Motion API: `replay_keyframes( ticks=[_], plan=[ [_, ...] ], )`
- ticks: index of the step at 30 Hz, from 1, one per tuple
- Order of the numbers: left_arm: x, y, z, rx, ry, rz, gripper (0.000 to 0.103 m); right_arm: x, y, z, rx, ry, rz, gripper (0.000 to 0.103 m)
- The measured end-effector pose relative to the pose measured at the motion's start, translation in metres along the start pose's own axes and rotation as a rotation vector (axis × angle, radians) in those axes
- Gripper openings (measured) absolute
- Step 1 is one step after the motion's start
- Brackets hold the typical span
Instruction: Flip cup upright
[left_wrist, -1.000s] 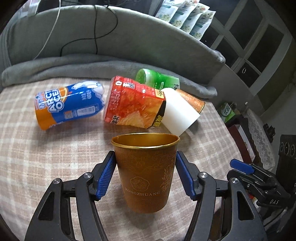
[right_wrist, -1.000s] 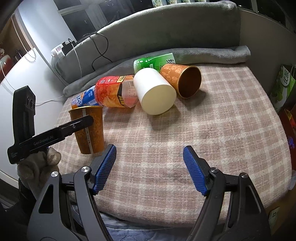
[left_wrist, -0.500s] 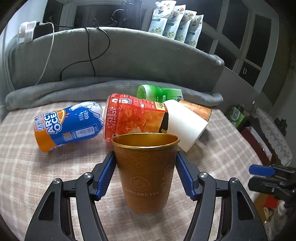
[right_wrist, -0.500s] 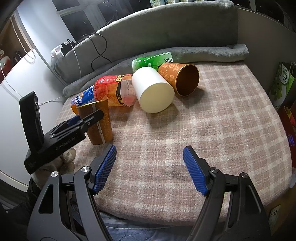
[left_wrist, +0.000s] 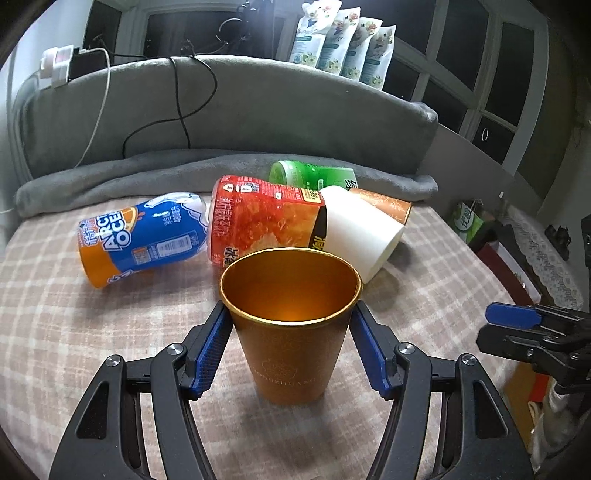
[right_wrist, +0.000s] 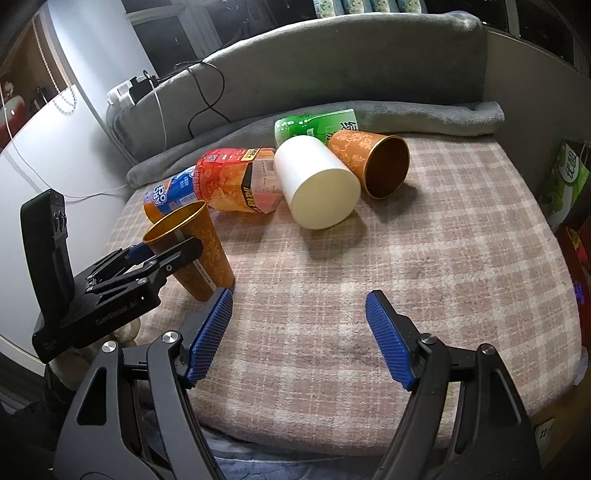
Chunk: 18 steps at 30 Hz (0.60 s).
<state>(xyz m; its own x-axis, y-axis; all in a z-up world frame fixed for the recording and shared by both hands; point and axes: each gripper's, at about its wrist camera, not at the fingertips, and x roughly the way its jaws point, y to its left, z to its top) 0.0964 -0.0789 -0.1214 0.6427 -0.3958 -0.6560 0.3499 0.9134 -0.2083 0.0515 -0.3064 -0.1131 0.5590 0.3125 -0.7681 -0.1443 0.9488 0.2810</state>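
Note:
A gold-brown cup (left_wrist: 291, 332) stands mouth up on the checked cloth, its base touching the cloth, tilted a little in the right wrist view (right_wrist: 195, 254). My left gripper (left_wrist: 290, 347) is shut on it, blue pads against both sides below the rim. My right gripper (right_wrist: 299, 336) is open and empty over the cloth's front part; it also shows at the right in the left wrist view (left_wrist: 517, 325). A second orange patterned cup (right_wrist: 369, 162) lies on its side at the back, and a white cup (right_wrist: 317, 184) lies on its side beside it.
A red-orange bottle (left_wrist: 266, 221), a blue and orange bottle (left_wrist: 140, 236) and a green bottle (left_wrist: 310, 175) lie on the cloth behind the cups. A grey rolled blanket (left_wrist: 147, 170) and a padded backrest with cables bound the back. The cloth's edge drops off at the right (right_wrist: 554, 258).
The left gripper has tilted with the cup, so I now look down into its mouth, and the cup has come down onto the cloth. The right gripper has hardly moved.

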Motion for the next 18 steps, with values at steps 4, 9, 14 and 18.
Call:
replay_keyframes(
  ticks=[4,9,14,18],
  plan=[
    [-0.004,-0.003,-0.003,0.004,0.005,-0.007,0.064,0.001,0.002,-0.001,-0.001,0.002,0.006,0.077],
    [-0.005,-0.006,-0.006,0.008,0.011,-0.018,0.064,0.003,0.004,-0.002,-0.009,0.009,0.011,0.077],
    [-0.008,-0.007,-0.009,0.008,0.021,-0.033,0.064,0.008,0.007,-0.002,-0.012,0.015,0.016,0.077],
    [-0.010,-0.008,-0.011,0.008,0.024,-0.034,0.064,0.012,0.010,-0.002,-0.017,0.018,0.020,0.077]
  ],
)
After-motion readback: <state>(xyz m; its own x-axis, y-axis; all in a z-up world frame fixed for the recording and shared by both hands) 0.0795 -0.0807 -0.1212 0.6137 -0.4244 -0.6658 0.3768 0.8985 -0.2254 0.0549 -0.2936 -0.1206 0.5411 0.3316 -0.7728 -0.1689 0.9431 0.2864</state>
